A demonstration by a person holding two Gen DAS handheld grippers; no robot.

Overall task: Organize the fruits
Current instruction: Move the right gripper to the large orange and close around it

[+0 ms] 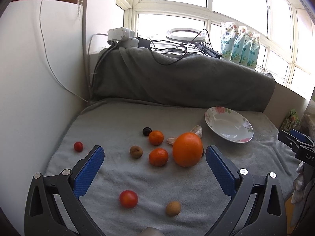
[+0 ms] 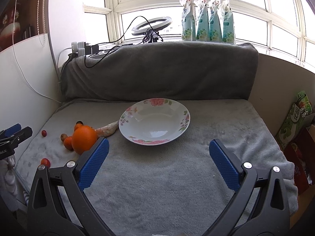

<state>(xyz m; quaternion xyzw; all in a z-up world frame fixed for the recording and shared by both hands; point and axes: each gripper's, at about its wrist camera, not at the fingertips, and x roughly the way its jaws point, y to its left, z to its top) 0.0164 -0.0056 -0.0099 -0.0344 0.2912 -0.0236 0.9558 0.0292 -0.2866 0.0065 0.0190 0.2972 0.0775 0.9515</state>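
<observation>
Grey-towelled bench [image 1: 137, 179] ahead: my left hand-held gripper [image 1: 155, 154] hangs spread before the firm, heavy orange [image 1: 187, 149] at one o'clock, best pinched across its middle.

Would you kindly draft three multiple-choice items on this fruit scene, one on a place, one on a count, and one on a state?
1. Where does the large orange lie?
A. in the plate
B. on the grey towel, left of the plate
C. on the windowsill

2. How many red cherry tomatoes show in the left wrist view?
A. two
B. four
C. none

3. What state is the floral plate in?
A. full of fruit
B. upside down
C. empty

Answers: 1 B, it rests on the towel beside the plate. 2 A, one far, one near. 3 C, only bare white shows inside.
</observation>
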